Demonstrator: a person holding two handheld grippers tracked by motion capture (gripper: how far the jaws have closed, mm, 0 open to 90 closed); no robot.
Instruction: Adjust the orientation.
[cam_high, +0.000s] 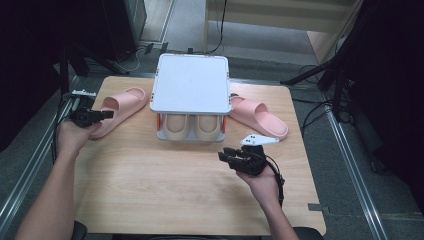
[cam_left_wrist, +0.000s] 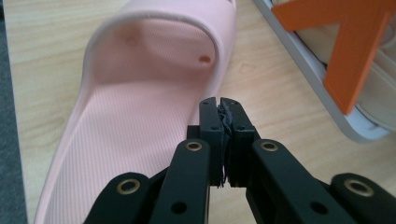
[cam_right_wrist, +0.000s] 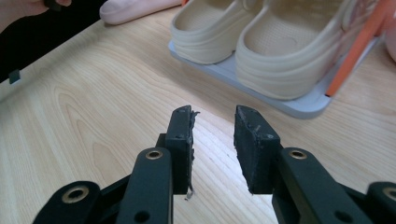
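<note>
Left gripper (cam_left_wrist: 223, 105) fingers pressed together at pink slipper's (cam_left_wrist: 140, 93) rim, beside rack (cam_high: 190, 82); right gripper (cam_right_wrist: 212, 126) fingers spread, empty; beige clogs (cam_right_wrist: 261, 42) partly hidden under rack.

The rack's white top (cam_high: 190, 82) hides most of the beige clogs (cam_high: 192, 127); the left pink slipper (cam_left_wrist: 140, 93) is cut off at the picture's edges.

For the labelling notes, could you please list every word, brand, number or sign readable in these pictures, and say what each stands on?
No readable text: none on the pink slippers, the beige clogs, the white rack with its orange struts, or the wooden table.
The small marks inside the left pink slipper are holes, not characters.
</note>
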